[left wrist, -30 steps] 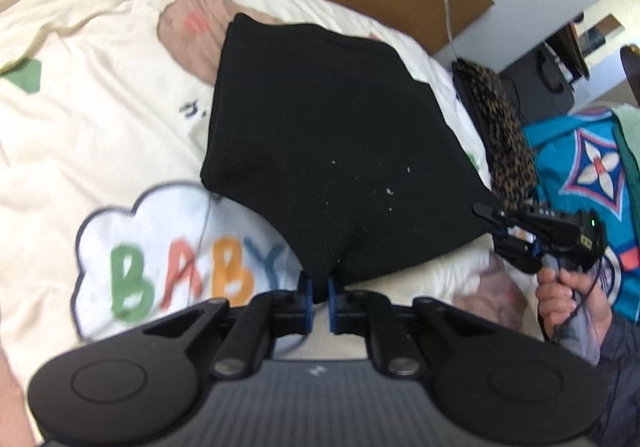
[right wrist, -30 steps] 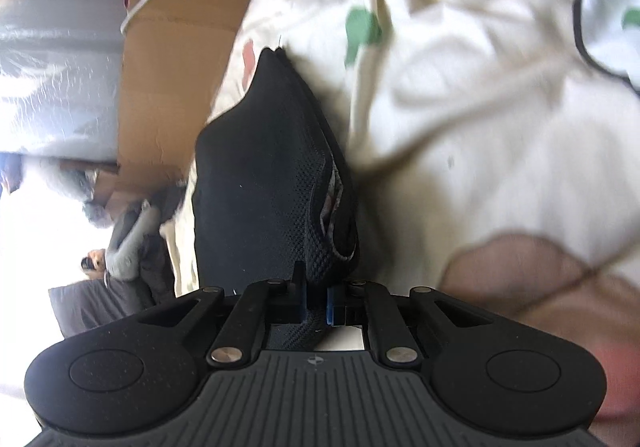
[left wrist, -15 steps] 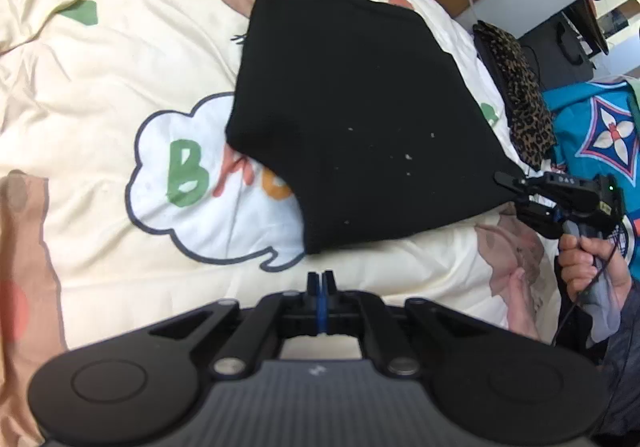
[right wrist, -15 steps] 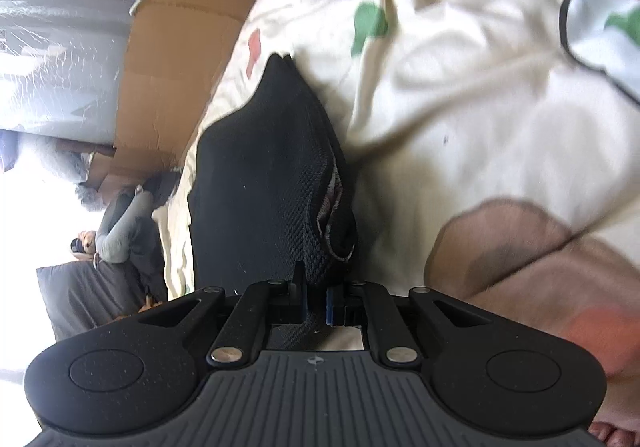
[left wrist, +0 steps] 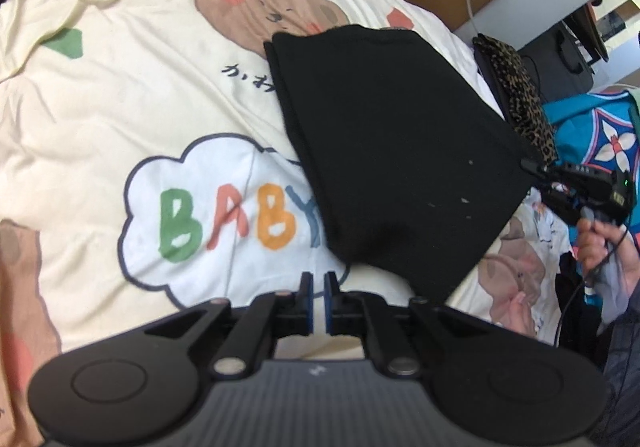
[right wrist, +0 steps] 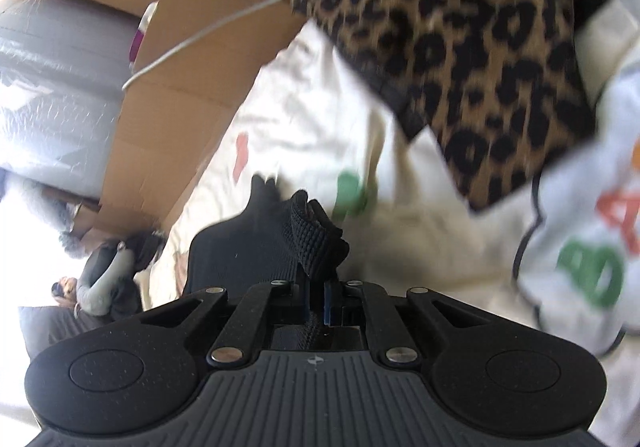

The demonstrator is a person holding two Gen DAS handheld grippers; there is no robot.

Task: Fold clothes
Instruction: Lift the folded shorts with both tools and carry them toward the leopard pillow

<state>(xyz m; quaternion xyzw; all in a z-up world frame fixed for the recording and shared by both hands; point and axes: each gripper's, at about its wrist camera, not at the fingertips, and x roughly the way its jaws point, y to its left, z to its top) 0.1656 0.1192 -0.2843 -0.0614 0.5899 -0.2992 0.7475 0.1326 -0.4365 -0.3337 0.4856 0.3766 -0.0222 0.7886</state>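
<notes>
In right tool [right wrist: 316, 297], black garment [right wrist: 308, 235], blurred.

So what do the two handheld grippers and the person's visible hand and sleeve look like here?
Both are matte black. The left gripper has a ribbed grey-black body, two round discs, silver pivot screws and blue-padded fingers; the right gripper matches in its own view. Seen from the left wrist view, it carries a small green light and a thin black cable. The right hand emerges from a dark grey sleeve.
</notes>
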